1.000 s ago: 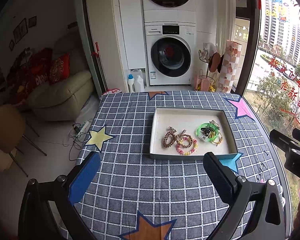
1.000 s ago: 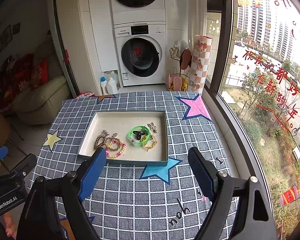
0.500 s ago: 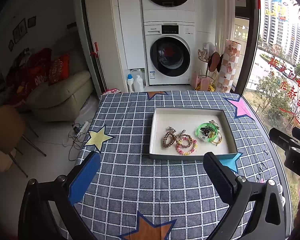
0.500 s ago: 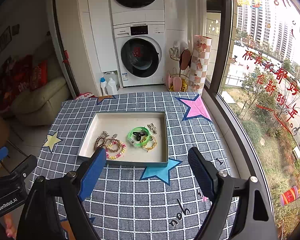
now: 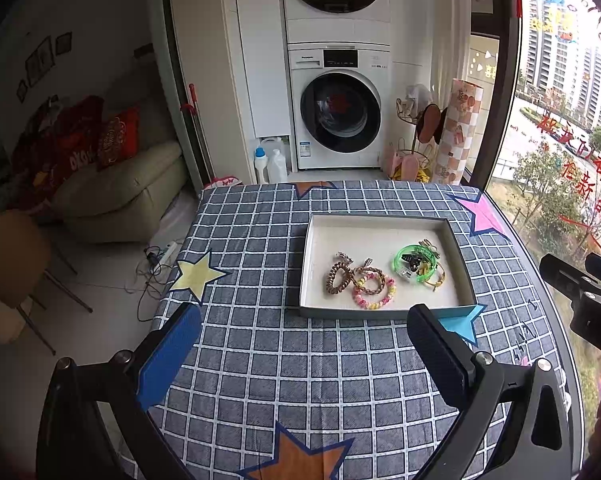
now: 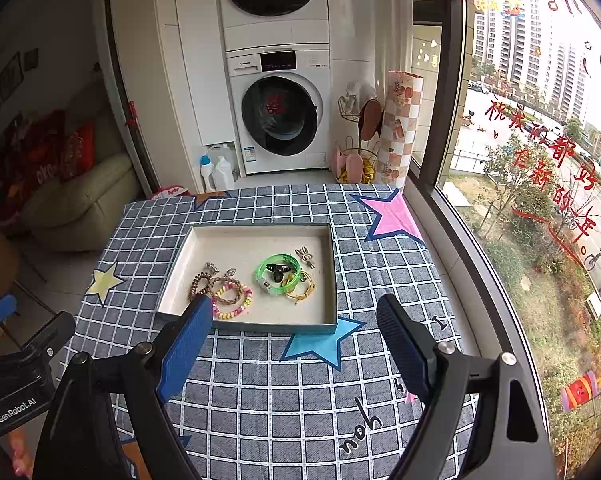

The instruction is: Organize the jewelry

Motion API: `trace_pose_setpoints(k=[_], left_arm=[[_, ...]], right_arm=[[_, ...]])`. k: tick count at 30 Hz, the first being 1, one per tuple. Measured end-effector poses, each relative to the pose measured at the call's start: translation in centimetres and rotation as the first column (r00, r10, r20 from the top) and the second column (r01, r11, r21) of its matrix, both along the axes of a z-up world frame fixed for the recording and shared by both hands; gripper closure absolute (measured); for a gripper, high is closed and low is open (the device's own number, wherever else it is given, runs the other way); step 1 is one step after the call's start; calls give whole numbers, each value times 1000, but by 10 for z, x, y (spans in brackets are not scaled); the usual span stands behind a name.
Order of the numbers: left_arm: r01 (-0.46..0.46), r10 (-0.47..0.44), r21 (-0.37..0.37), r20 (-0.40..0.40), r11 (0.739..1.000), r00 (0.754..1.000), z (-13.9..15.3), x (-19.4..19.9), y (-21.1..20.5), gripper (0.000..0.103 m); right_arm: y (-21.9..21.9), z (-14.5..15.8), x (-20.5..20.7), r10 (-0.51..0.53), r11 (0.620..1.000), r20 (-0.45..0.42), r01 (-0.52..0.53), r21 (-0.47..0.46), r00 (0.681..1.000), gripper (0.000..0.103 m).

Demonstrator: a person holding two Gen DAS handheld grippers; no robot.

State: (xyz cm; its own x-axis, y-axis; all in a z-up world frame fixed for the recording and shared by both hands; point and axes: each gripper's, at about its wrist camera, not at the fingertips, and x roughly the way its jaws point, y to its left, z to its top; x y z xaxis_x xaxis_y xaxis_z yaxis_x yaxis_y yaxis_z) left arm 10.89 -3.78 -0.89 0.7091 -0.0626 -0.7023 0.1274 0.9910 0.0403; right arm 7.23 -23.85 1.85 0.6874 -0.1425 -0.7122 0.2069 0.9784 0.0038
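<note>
Fingers spread wide on both the left gripper [image 5: 304,344] and right gripper [image 6: 296,336], nothing held; jewelry sits bunched in the tray [image 6: 260,240], near side. Best single out one bracelet [image 6: 278,274], descend squarely.

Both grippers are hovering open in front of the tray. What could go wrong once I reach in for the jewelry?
1. The braided bracelet overlaps the pastel bead bracelet and touches the brown coil tie; grabbing one may drag the others.
2. The green bangle has a black clip inside and lies over a yellow cord, so lifting it could snag them.
3. The tray wall is raised; low fingers may push it.
</note>
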Motion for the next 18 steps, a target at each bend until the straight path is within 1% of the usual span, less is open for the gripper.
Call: trace_pose_setpoints(k=[18], left_arm=[[-7, 7, -1, -15, 1000, 1000, -6, 2, 6, 0]], right_arm=[[6, 0, 2, -2, 1000, -5, 2, 1, 1000, 17]])
